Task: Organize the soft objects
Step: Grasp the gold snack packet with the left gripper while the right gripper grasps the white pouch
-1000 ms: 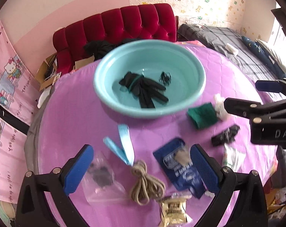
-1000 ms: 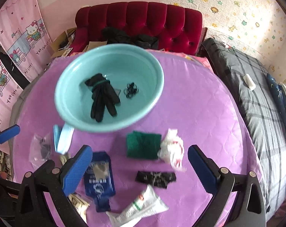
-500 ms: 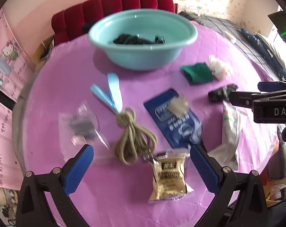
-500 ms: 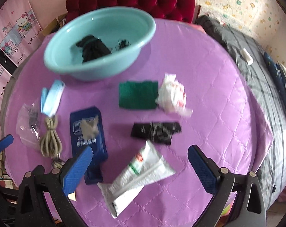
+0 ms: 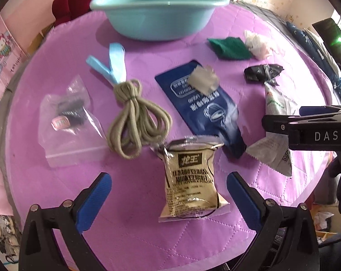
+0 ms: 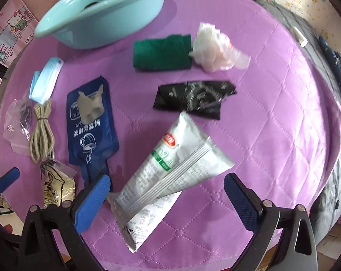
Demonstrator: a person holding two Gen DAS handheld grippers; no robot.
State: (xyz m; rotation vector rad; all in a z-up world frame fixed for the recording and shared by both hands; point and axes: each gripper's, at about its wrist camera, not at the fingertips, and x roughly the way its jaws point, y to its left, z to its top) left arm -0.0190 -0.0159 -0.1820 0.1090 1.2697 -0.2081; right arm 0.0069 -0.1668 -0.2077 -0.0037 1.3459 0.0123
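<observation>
My left gripper is open, low over the purple table, its fingers either side of a tan soy-milk powder packet. My right gripper is open, straddling a white and green sachet. Beyond lie an olive cord bundle, a blue pouch, a green cloth, a white crumpled bag, a black wrapper, a light blue strap and a clear bag. The teal basin stands at the back.
The table's front edge lies just under both grippers. A red sofa stands behind the table, and a grey plaid bed to the right. My right gripper's side shows in the left wrist view.
Both grippers have dropped lower and pulled back toward the table's front edge. The packet now sits between the left fingers and the sachet between the right fingers. The objects lie unmoved.
</observation>
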